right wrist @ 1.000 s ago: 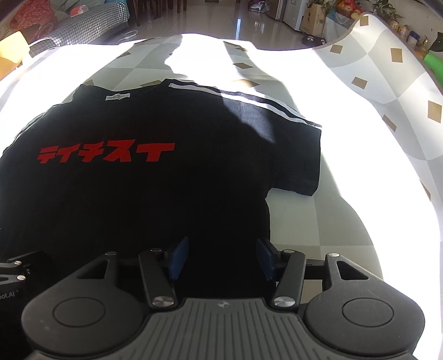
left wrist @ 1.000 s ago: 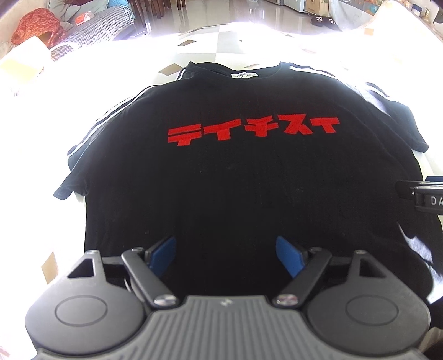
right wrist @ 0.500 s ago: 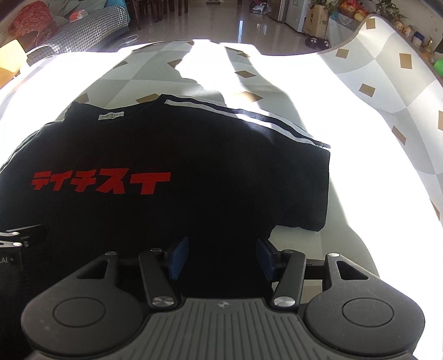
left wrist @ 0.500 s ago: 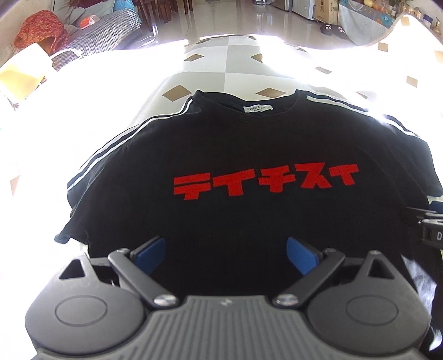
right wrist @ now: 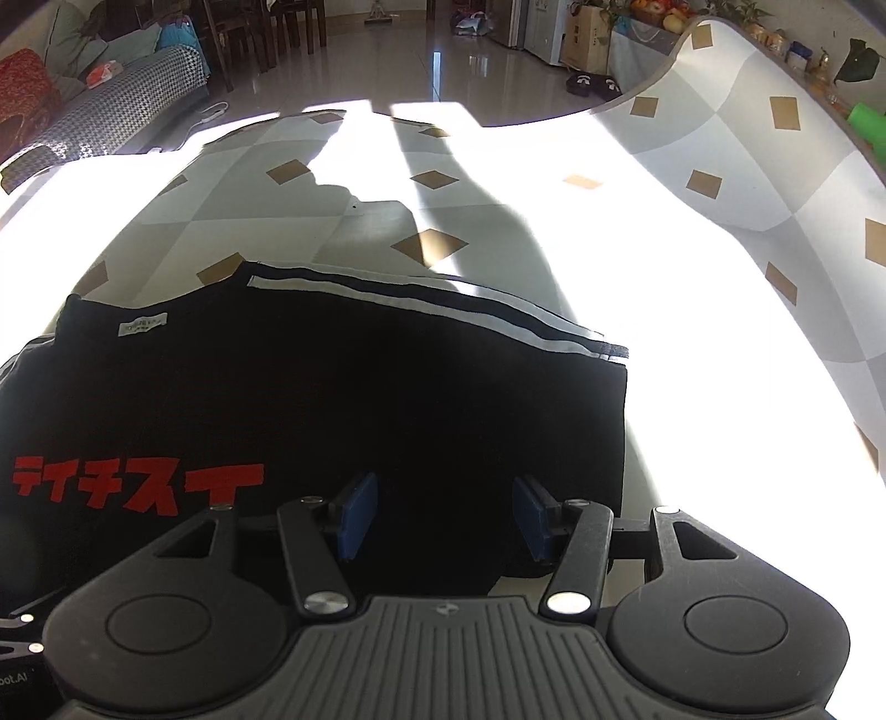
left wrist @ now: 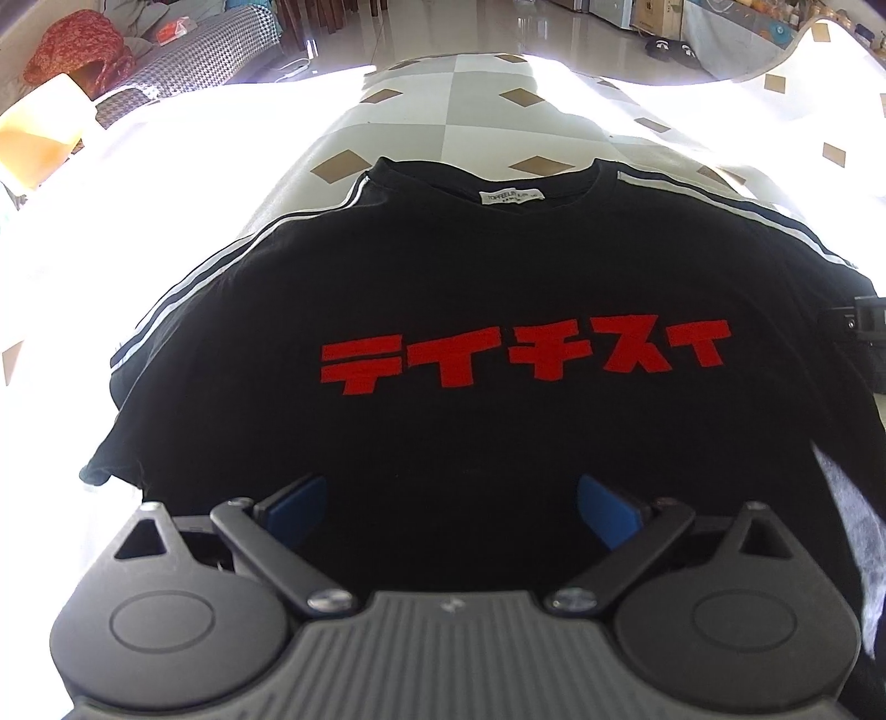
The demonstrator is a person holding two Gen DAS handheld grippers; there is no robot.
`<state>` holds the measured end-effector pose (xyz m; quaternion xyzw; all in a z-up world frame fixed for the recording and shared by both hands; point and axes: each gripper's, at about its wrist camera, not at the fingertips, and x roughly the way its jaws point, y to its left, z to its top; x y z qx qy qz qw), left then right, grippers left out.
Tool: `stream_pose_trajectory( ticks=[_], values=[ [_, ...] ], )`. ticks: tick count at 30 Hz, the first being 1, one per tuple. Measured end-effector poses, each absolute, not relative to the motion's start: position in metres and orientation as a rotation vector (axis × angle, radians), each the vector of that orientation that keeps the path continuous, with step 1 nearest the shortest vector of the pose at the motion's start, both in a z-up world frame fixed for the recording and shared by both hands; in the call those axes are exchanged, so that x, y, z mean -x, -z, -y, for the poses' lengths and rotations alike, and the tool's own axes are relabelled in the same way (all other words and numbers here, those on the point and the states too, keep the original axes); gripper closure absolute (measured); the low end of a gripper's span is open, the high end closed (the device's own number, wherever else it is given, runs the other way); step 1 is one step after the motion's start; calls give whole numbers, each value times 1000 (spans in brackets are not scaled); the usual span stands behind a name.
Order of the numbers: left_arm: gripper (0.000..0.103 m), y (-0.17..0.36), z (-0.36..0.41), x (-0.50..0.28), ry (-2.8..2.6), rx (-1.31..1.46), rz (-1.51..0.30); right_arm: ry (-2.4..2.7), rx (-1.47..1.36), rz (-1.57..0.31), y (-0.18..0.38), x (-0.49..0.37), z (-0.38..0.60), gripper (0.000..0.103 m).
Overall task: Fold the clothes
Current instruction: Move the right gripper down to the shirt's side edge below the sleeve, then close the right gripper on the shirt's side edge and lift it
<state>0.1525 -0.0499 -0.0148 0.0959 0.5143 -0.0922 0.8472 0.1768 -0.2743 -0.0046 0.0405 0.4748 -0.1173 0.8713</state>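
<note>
One black T-shirt point(left wrist: 470, 310) lies spread face up on the counter point(right wrist: 692, 332), red lettering point(left wrist: 523, 354) across its chest, white stripes point(right wrist: 421, 310) running along the shoulders; its neck label point(left wrist: 509, 195) points away from both tools; the left tool point(left wrist: 451, 512) sits with jaws wide apart over the lower hem; the right tool point(right wrist: 446, 512) likewise gapes, holding nothing, above the shirt's right side; a checkered cloth covers the counter.

Checked grey-and-white mat point(right wrist: 498, 232) with tan diamonds lying under strong sun glare. Houndstooth sofa point(left wrist: 221, 39) standing far left, red cloth point(left wrist: 77, 47) sitting on it. Slippers point(right wrist: 592, 83) resting on glossy floor point(right wrist: 387, 66).
</note>
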Motion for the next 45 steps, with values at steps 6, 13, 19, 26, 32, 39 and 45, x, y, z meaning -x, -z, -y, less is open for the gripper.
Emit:
stream_pose_trajectory(
  ticks=[6, 13, 19, 26, 32, 39, 45],
  values=[
    [4, 19, 55, -154, 204, -228, -1082, 340, -153, -971, 7, -192, 306, 52],
    [4, 23, 58, -154, 225, -226, -1098, 394, -153, -973, 24, -204, 326, 59],
    [3, 25, 60, -154, 230, -220, -1104, 384, -108, -932, 29, -207, 324, 97],
    [3, 24, 57, -157, 222, -202, -1107, 388, -126, -884, 20, -205, 321, 101],
    [3, 23, 52, -162, 191, -181, -1106, 296, -53, -794, -2, -204, 289, 101],
    [2, 23, 43, -166, 150, -156, -1112, 116, 107, -763, 0, -198, 229, 101],
    [0, 24, 35, -165, 139, -141, -1113, -76, 202, -829, 20, -197, 194, 99]
  ],
)
